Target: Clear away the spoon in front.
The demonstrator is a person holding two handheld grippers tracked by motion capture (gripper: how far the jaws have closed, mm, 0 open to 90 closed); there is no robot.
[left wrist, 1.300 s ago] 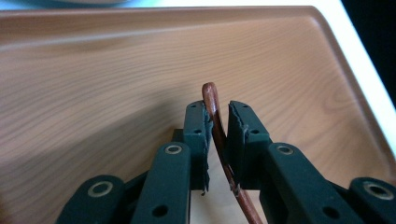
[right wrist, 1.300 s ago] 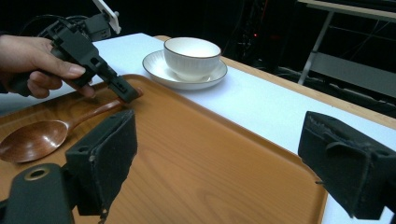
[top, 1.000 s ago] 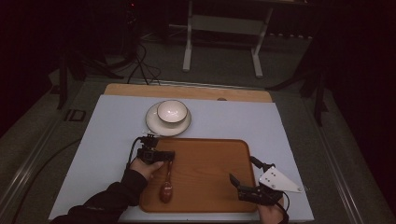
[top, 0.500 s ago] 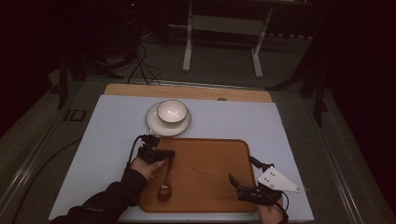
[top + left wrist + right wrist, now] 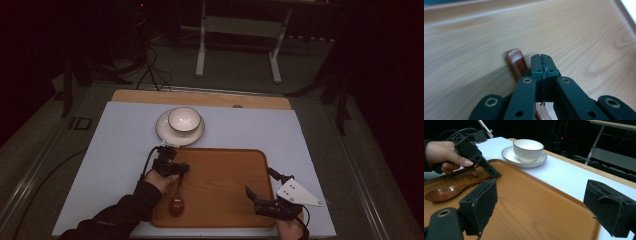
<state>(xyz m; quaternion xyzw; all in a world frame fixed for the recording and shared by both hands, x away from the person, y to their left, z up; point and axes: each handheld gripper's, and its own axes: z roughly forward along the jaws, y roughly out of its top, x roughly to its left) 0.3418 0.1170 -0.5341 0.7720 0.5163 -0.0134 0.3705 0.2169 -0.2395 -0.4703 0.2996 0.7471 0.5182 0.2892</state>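
The surface (image 5: 120, 165) is a pale blue-white board laid over a wooden top, whose bare edge (image 5: 200, 97) shows along the far side. On the near half lies a wooden tray (image 5: 225, 185) with a raised rim, and just beyond its far left corner stands a white bowl (image 5: 184, 120) on a white saucer (image 5: 165, 134), both with a dark line round the rim.

A wooden spoon (image 5: 176, 200) lies on the left part of the tray, bowl end toward the person, handle pointing away. The left claw (image 5: 176, 169) comes down on the handle's far end. Its jaws have just been closing and now stand together; in the left gripper view the left claw (image 5: 541, 58) has its pads meeting with the handle tip (image 5: 516, 61) lying just beside them on the tray, so the spoon is not pinched there. From the right gripper view the left claw (image 5: 495, 173) rests its tip at the handle's end against the tray.

The right claw (image 5: 252, 197) sits over the tray's near right corner, jaws apart with nothing between them.

The room around is dark. Behind the surface, a pale metal frame (image 5: 237, 47) stands on two feet on a grey floor (image 5: 240, 80), and black cables (image 5: 150, 70) trail across it at the left.
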